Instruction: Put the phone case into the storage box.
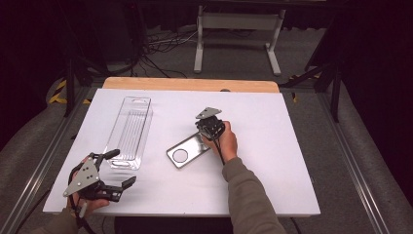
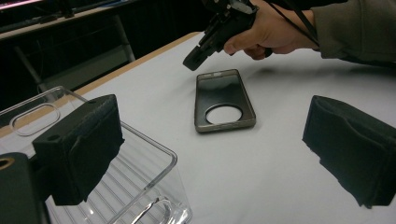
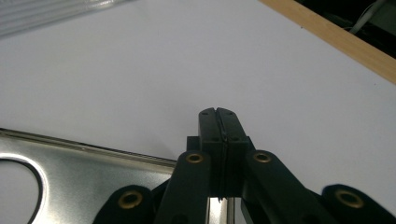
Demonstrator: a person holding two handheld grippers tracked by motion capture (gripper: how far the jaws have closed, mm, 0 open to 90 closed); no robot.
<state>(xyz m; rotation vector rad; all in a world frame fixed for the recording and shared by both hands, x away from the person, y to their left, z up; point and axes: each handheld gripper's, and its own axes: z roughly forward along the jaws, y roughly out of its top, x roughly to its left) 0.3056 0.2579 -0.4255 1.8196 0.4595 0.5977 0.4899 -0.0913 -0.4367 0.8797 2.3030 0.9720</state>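
White table [image 1: 272, 146], wooden far edge [image 1: 190, 84]; clear plastic tray [image 1: 130, 129]; floor cables [image 1: 165, 44]

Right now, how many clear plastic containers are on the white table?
1. The clear plastic container lies on the left half of the white table, long side running away from the person, left of the metal plate. None looks hidden.
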